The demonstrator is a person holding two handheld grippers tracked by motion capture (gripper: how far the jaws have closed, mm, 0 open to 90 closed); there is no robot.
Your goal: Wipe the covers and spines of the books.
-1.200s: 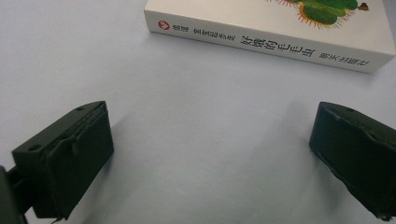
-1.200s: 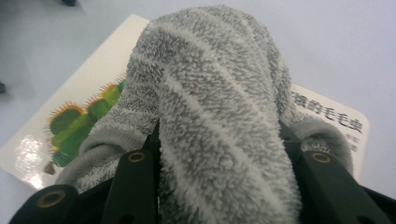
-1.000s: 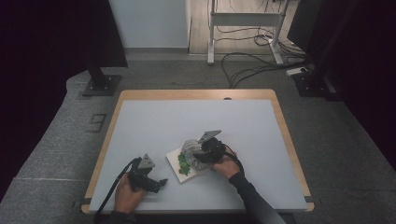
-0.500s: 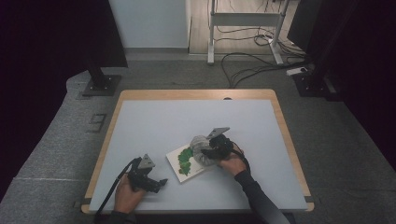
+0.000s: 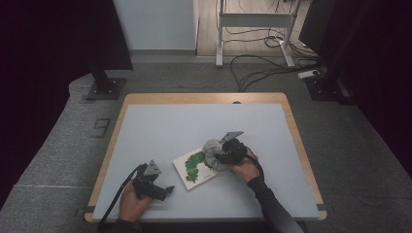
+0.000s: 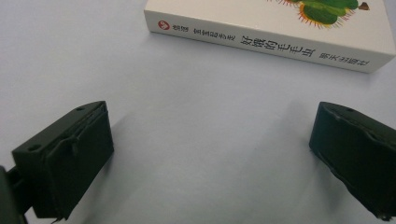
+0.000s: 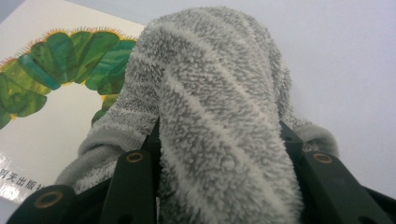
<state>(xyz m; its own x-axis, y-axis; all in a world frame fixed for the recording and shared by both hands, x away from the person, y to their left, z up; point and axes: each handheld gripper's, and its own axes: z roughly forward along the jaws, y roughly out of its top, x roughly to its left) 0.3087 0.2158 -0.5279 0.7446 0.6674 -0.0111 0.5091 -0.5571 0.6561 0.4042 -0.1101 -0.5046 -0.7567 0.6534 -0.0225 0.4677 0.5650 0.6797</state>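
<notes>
The right gripper [image 5: 219,156], fingers clamped on a grey fuzzy sock [image 7: 219,107], holds it over the book [image 5: 192,168], seemingly carrying it; next comes setting it down, while the left gripper [image 5: 163,190] rests with fingers apart.

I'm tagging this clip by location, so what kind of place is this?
Probably a lab or recording studio, not a home: a lone white table on grey carpet, dark curtains at the sides, and loose cables on the floor behind.

Grey floor [image 5: 58,160], cables [image 5: 262,73], black stand [image 5: 104,87].
</notes>
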